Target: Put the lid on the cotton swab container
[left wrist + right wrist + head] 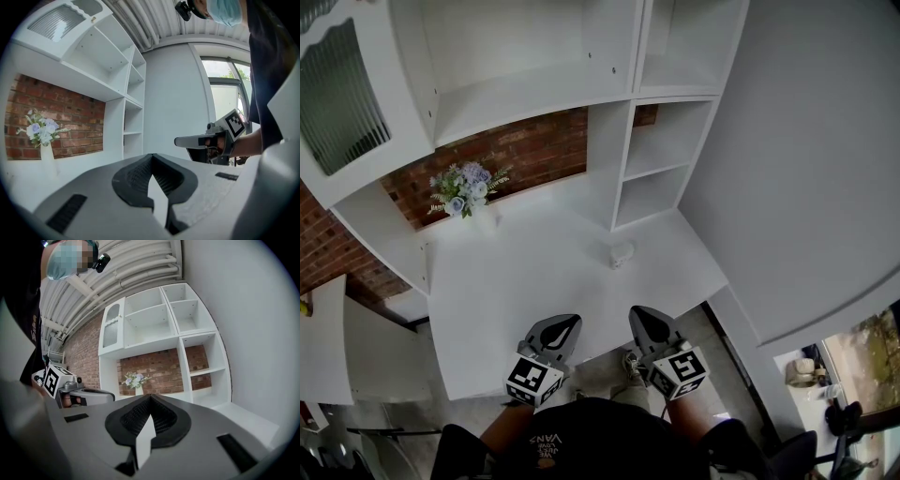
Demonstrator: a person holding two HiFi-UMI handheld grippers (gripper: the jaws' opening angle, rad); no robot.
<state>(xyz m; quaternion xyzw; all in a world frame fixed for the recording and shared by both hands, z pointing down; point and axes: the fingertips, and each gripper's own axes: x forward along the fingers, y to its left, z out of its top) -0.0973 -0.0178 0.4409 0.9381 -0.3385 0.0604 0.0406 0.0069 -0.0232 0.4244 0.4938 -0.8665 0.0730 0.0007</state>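
A small white container [622, 253], likely the cotton swab container, stands on the white desk [516, 281] near the foot of the shelf column. It is too small to tell a lid from its body. My left gripper [565, 324] and right gripper [641, 317] hover side by side over the desk's near edge, well short of the container. Both point toward the desk, and both are shut with nothing between the jaws. In the left gripper view my own jaws [151, 159] are closed and the right gripper [187, 139] shows beside them. The right gripper view shows closed jaws [150, 400] too.
A white vase of pale flowers [467, 192] stands at the desk's back left against the brick wall [534, 150]. White shelf cubbies [661, 159] rise at the back right. A wall [806, 169] bounds the right side. A side table [323, 342] is at the left.
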